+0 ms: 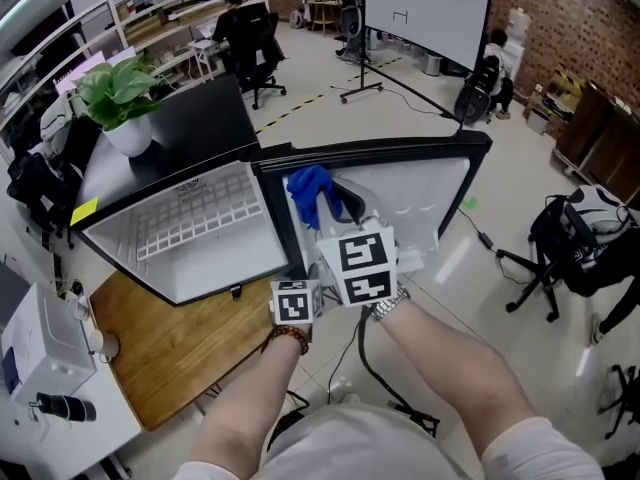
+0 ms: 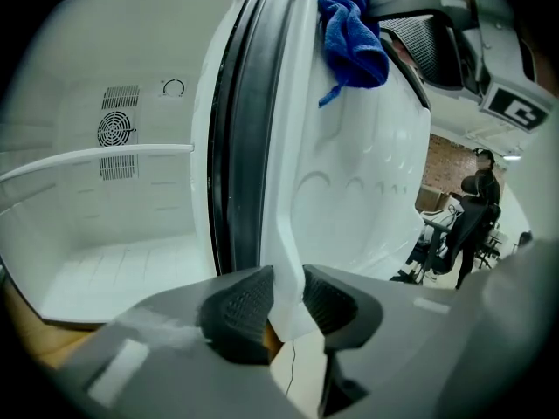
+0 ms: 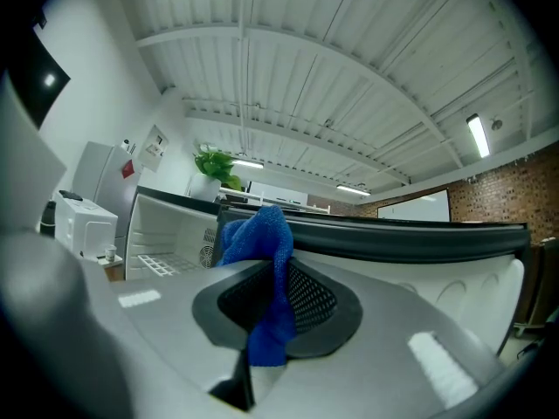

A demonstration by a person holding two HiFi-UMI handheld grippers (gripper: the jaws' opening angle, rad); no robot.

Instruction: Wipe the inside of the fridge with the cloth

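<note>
Status: wiping not started, as far as the views show. Right gripper (image 3: pixel 275 302) is clamped on the blue cloth (image 3: pixel 256 234). The cloth is bunched up at the top edge of the open fridge door (image 1: pixel 425 183), outside the compartment. Left gripper (image 2: pixel 286 299) has its pads pinched on the bottom edge of the door's white inner liner, close to the black gasket (image 2: pixel 234 147); my read is that it's steadying the door. Fridge (image 1: pixel 200 278) sits on the wooden table (image 1: pixel 170 353), near its right edge. Interior walls and wire shelf (image 1: pixel 195 218) look untouched. Left to do: move the cloth into the cavity and wipe the walls, shelf and floor
</note>
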